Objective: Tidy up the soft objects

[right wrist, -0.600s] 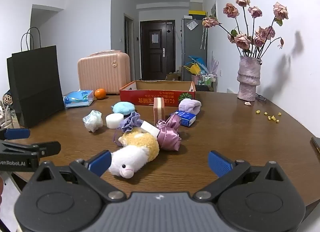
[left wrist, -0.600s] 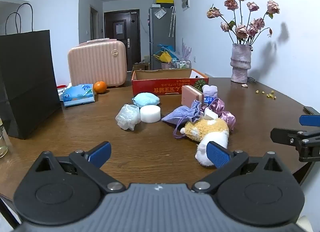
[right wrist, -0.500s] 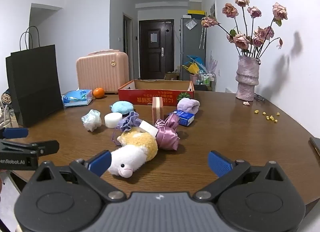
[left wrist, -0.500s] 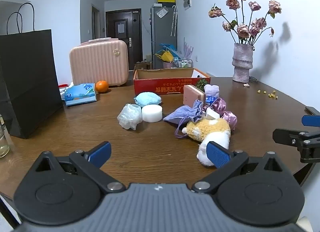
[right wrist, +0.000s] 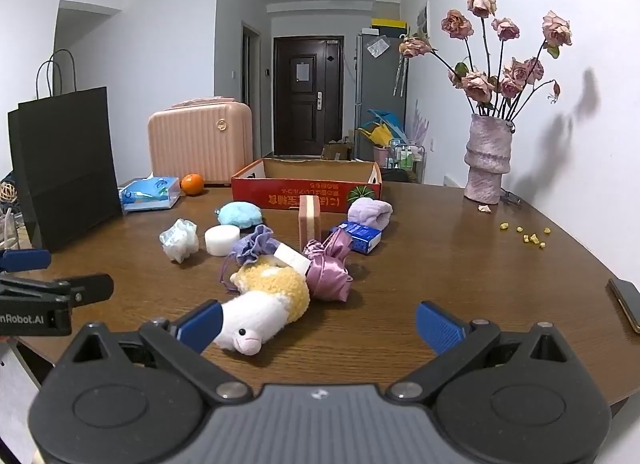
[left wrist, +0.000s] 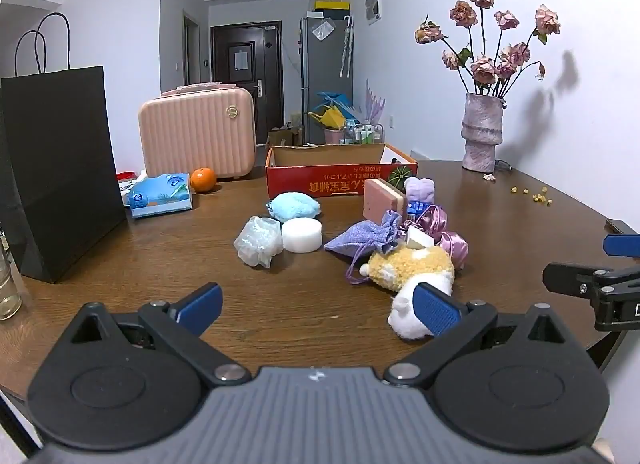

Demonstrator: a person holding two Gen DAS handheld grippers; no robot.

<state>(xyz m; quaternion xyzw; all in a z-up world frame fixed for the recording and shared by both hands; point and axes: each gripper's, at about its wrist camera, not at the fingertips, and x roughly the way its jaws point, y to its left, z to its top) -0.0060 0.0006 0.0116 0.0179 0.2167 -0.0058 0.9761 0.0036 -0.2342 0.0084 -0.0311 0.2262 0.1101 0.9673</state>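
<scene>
- Apparently at the outset of the sorting, both tools are held above the near edge of the tabletop [left wrist: 168, 260], and nothing has been picked up.
- Left tool [left wrist: 318, 306] is seen released, its blue pads spread wide with only bare wood between them; right tool [right wrist: 318, 324] is likewise spread and empty.
- Soft objects are gathered around the middle of the tabletop: a plush toy [right wrist: 266, 300] lies nearest the near edge, with a lilac drawstring pouch [right wrist: 256, 244] and a pink satin bag [right wrist: 328, 268] touching it.
- Further back, a blue puff [right wrist: 240, 214], a white round sponge [right wrist: 222, 239], a crumpled clear bag [right wrist: 180, 241], an upright pink sponge [right wrist: 310, 217] and a rolled lilac cloth [right wrist: 370, 214] are set out, with a small blue carton [right wrist: 358, 238] among them.
- A red cardboard box [right wrist: 306, 188] stands open toward the far edge and is judged the likely destination, though this is not confirmed.
- The next move is judged to call for the right tool to be shifted left over the plush toy, whose head sits just beside its left pad, and closed gently on the body.
- Yellow characters are printed upside down on the box front and cannot be read; "nRobot.AI" is legible on the left tool as caught in the right wrist view.
</scene>
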